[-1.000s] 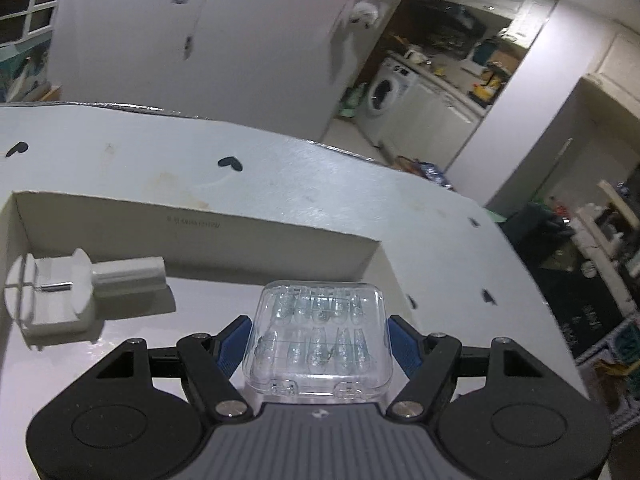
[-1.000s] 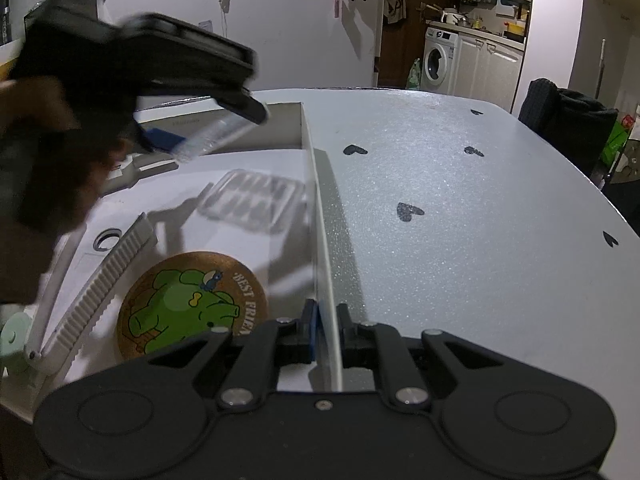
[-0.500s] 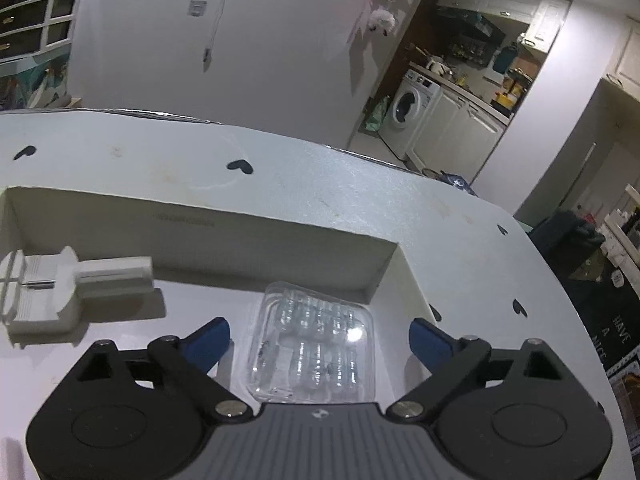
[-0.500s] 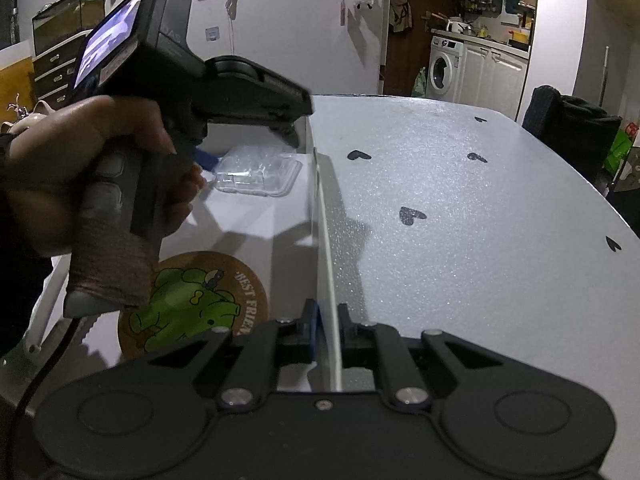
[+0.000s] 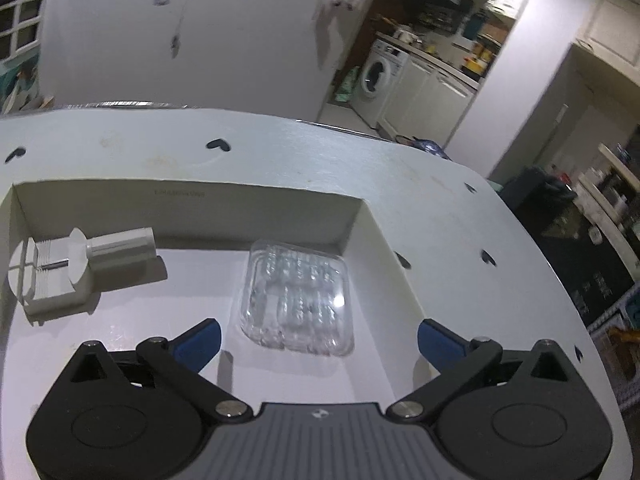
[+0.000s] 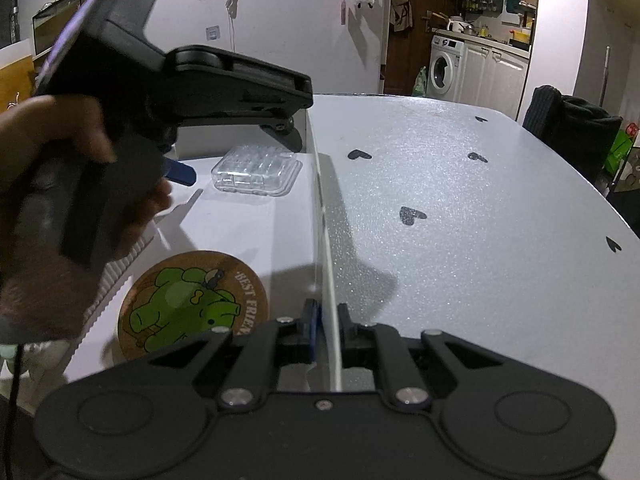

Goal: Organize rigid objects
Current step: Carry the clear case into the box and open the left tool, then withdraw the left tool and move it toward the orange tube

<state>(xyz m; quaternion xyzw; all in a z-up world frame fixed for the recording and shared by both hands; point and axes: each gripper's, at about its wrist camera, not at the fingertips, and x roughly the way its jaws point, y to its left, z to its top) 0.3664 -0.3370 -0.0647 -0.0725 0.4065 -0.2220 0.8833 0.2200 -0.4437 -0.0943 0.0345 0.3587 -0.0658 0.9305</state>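
The clear plastic case lies flat on the floor of the white box, tucked into the far right corner, near both the back wall and the right wall. I read that spot as deliberate: it fills a corner and leaves the middle of the box free for more items. The case sits ahead of my left gripper, roughly in line with the gap, and the blue pads are well clear of it on both sides. The jaws are opening and touch nothing, so the case is released and resting on its own.

To its left, apart from it, a white plastic tool with a cylindrical stub lies against the left wall. Nearer me in the right wrist view, a round coaster with a green cartoon figure lies flat on the box floor, with a ribbed white strip beside it.

My right gripper is clenched on the box's thin right wall, 1 pad inside and 1 outside. I judge that grip keeps the light box from sliding on the tabletop while the left hand works inside.
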